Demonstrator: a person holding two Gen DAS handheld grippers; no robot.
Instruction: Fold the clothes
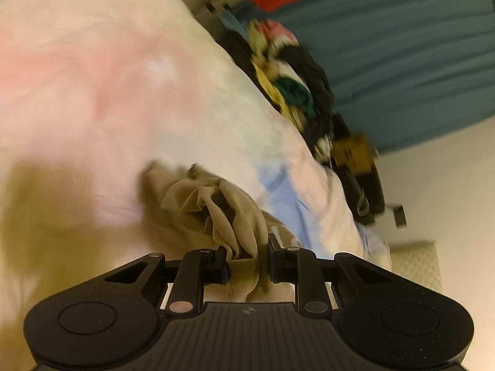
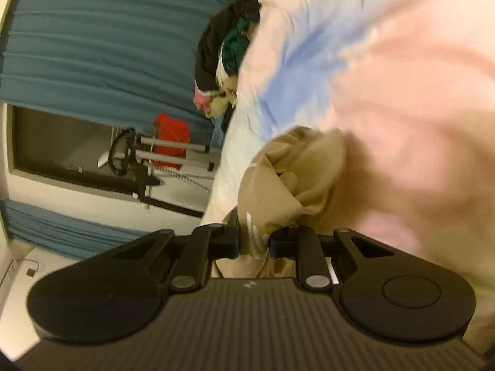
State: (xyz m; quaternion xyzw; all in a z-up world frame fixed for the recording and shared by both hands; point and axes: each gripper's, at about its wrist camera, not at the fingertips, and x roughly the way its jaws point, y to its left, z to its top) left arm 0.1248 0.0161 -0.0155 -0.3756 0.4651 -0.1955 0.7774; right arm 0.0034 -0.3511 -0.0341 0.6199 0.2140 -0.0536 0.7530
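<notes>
Left fingers (image 1: 227, 266) clamp one tan garment (image 1: 222, 213) | right fingers (image 2: 275, 245) clamp it too

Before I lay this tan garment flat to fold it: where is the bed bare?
Bare: the pink and blue bedding beyond the tan garment. Crowded: the clothes pile along the bed's edge by the teal curtain.

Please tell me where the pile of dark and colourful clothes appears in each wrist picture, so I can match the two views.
Left wrist view: the pile of clothes is right of centre in the upper half, running down the edge of the pastel bedspread.
Right wrist view: the pile of clothes is at the upper middle, left of the bedspread.
Shared landmark: the teal curtain behind the pile.
</notes>
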